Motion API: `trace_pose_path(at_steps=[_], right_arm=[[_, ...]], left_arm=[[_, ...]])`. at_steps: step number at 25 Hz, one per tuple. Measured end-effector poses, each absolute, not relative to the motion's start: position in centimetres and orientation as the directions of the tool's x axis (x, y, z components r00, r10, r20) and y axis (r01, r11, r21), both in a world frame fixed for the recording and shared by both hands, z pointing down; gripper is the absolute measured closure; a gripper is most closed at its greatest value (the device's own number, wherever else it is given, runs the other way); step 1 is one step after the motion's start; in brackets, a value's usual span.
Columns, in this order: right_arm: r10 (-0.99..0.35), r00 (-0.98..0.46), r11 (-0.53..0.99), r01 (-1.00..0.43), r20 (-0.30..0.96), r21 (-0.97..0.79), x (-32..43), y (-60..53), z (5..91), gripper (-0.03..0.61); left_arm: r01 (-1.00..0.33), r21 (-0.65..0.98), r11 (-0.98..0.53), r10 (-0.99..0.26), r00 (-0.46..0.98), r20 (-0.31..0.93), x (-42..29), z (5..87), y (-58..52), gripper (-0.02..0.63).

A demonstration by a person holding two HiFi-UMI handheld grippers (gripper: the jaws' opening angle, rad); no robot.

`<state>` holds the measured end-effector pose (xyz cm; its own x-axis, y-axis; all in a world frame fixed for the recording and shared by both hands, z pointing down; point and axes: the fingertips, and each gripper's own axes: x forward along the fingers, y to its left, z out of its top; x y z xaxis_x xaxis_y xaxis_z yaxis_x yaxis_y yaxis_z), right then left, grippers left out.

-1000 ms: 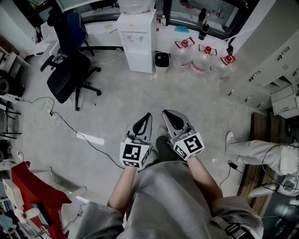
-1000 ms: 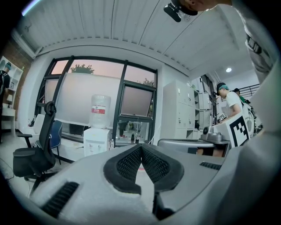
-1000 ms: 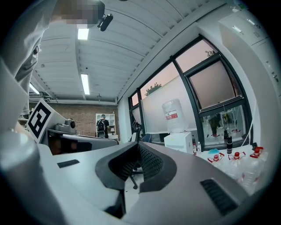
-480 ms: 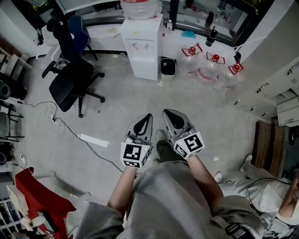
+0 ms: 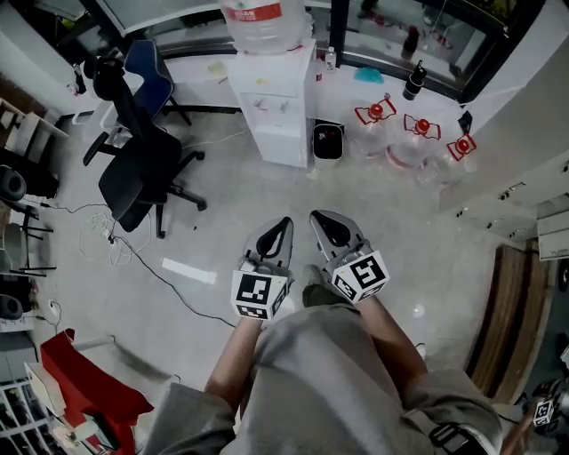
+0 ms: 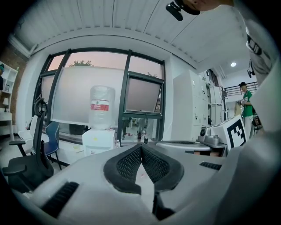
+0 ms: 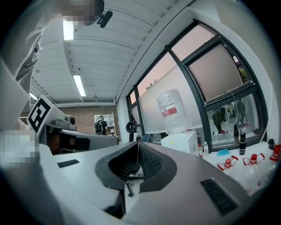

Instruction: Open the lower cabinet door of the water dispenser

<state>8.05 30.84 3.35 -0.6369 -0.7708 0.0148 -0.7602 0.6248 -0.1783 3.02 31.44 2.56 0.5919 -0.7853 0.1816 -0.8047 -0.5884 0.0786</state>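
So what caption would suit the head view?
Both shut, the left gripper and right gripper point toward the water dispenser.

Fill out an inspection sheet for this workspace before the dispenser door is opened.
Surface: pale floor, open path from the person to the dispenser.
Job's things: dispenser against the window ledge, bottle on top; lower door looks shut.
Clutter: bin beside the dispenser, three red-capped jugs on the bin's far side, chair on the dispenser's other side.
Grippers: left gripper and right gripper side by side, fingers shut, both empty, well short of the dispenser.
Cables: black cable across the floor, pale tangle by the chair.
Surroundings: window behind the dispenser, lockers past the jugs.
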Motion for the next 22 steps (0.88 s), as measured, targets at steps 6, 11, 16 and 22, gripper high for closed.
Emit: trace_pose_path(at_steps=[6, 11, 16, 22], right_arm=[[-0.761, -0.649, 0.634, -0.747, 0.014, -0.201, 8.9, 26.6, 3.8, 0.568], [-0.762, -0.647, 0.628, -0.745, 0.014, -0.223, 8.7, 23.9, 4.1, 0.568], [-0.764, -0.645, 0.623, -0.747, 0.023, -0.233, 7.7, 20.8, 4.9, 0.568], [-0.786, -0.617, 0.591, -0.771, 0.047, -0.239, 6.3, 16.8, 6.3, 0.568]], left_arm=[[-0.815, 0.058, -0.576, -0.794, 0.575, 0.194, 4.0, 2.5, 27.3, 0.604], [-0.815, 0.051, -0.577, -0.791, 0.574, 0.211, 3.8, 3.0, 24.6, 0.604], [-0.811, 0.041, -0.583, -0.788, 0.577, 0.215, 3.0, 3.6, 21.5, 0.604], [-0.788, 0.053, -0.614, -0.761, 0.608, 0.226, 1.7, 5.0, 17.4, 0.604]])
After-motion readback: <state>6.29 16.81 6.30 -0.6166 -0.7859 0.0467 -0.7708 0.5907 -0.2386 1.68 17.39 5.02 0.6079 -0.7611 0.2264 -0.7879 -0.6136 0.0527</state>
